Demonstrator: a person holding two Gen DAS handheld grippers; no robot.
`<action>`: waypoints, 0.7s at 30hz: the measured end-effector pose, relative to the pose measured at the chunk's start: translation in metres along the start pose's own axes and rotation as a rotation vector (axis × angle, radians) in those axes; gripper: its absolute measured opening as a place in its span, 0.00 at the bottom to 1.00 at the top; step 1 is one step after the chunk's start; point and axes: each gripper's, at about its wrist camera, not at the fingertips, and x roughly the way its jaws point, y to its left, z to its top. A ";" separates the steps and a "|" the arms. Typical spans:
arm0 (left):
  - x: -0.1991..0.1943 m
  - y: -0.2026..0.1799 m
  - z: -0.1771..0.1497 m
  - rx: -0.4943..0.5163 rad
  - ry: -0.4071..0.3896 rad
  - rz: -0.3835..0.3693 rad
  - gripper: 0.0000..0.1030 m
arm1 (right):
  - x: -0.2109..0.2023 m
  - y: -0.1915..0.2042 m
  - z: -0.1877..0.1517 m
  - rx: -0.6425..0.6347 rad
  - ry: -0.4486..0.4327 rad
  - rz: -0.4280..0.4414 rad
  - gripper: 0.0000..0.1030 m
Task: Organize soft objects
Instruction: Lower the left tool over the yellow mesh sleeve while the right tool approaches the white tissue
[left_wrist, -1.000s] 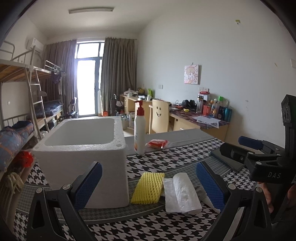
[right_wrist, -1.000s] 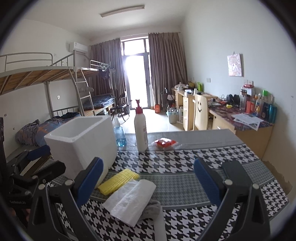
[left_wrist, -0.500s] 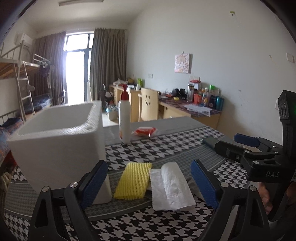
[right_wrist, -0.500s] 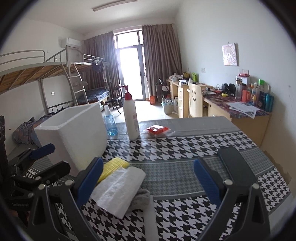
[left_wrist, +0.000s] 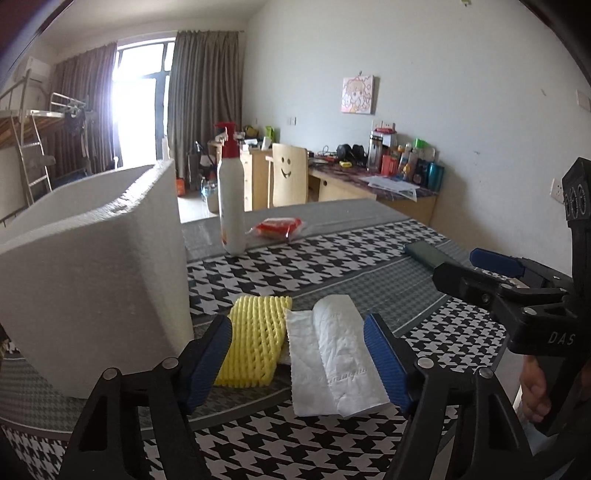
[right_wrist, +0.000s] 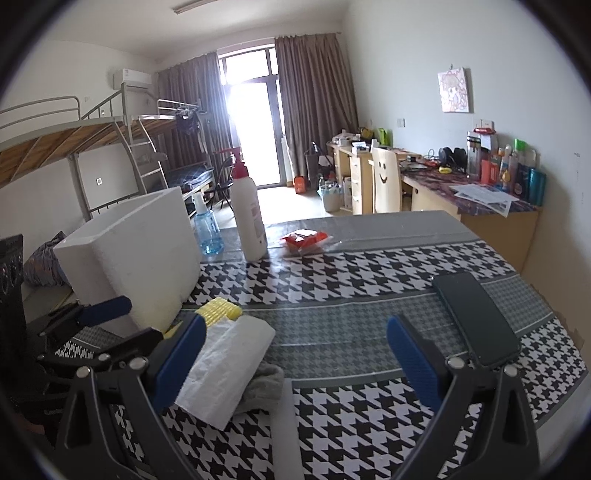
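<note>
Left fingers closing around yellow foam net and tissue, both lengthwise away, right fingers wide, empty.

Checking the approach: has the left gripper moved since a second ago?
Yes. The left gripper has advanced toward the yellow foam net and tissue, jaws closing, nothing gripped.

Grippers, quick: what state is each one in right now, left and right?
Left gripper: jaws closing around the yellow foam net and white tissue, not yet gripping.
Right gripper: jaws open, holding nothing.
</note>
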 end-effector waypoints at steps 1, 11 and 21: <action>0.002 -0.001 0.000 0.002 0.006 0.000 0.71 | 0.000 -0.001 -0.001 0.002 0.002 0.002 0.97; 0.018 0.000 -0.003 -0.001 0.068 0.054 0.55 | 0.006 -0.007 -0.003 0.024 0.024 0.022 0.97; 0.030 0.007 -0.009 0.015 0.124 0.143 0.49 | 0.013 0.001 -0.004 0.013 0.045 0.047 0.97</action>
